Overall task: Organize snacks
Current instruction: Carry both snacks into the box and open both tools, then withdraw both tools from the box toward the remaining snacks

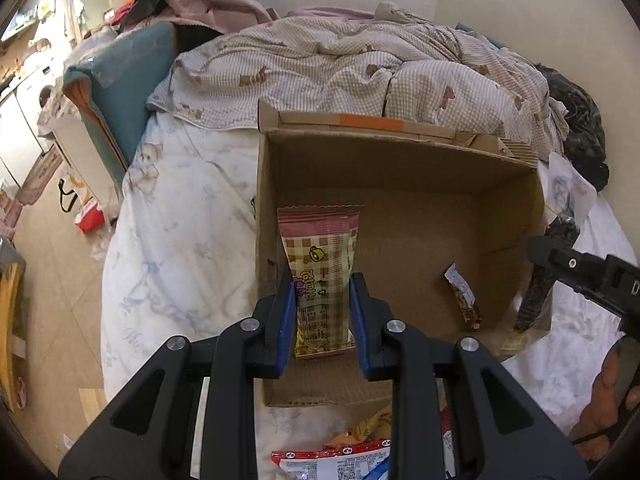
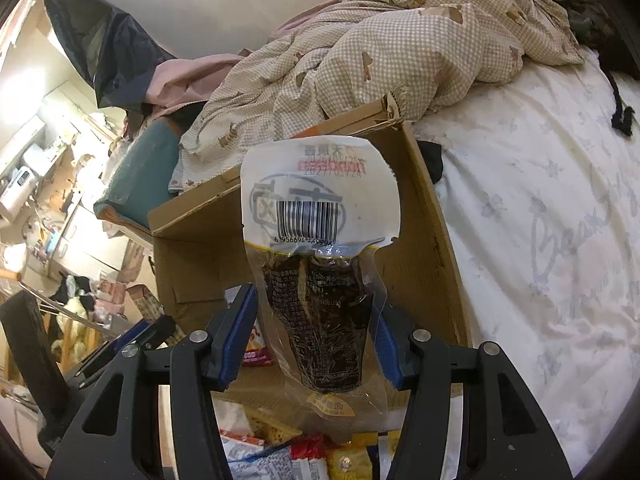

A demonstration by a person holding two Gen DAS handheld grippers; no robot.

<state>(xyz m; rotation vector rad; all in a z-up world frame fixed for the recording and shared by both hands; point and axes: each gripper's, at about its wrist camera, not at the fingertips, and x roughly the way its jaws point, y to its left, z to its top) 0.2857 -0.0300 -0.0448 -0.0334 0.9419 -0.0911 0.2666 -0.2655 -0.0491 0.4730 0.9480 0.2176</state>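
Two grippers (image 1: 322, 320) (image 2: 316, 336) each clamped a snack above the brown cardboard box (image 1: 400, 216): left's pink checked wrapper (image 1: 322, 264) nearer, right's clear vacuum pouch (image 2: 320, 264) at its rim, long axes forward.

1 box (image 1: 400, 216), 2 held snack pkts (image 1: 320, 264)

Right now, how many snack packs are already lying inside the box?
1: a small wrapped bar on the floor of the box, near its right wall. The pink checked pack is in the left gripper above it. The near corners are hidden.
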